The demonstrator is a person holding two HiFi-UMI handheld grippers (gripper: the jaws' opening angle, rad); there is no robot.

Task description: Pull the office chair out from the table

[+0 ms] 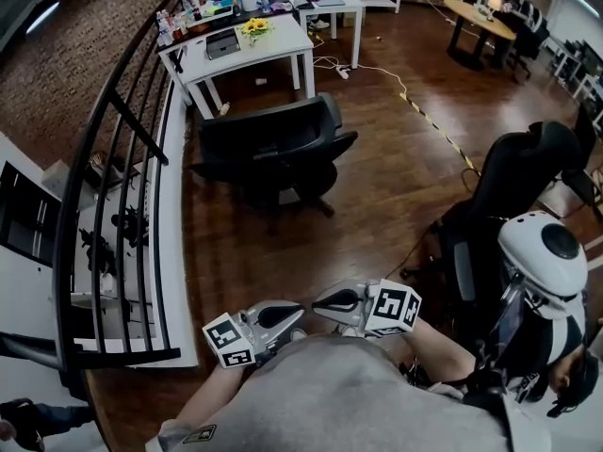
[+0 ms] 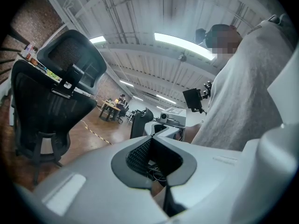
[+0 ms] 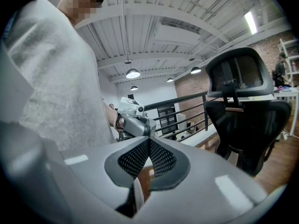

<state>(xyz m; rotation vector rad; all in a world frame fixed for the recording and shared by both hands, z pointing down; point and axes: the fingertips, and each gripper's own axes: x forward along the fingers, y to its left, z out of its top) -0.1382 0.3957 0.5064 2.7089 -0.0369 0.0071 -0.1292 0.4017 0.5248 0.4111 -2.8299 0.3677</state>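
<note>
The black office chair (image 1: 278, 149) stands on open wooden floor (image 1: 396, 172) well apart from the white tabletop (image 1: 273, 47), apparently pulled out, so the left claw (image 1: 283, 316) and right claw (image 1: 334, 300) rest pressed together, empty, by the person's chest.
</note>
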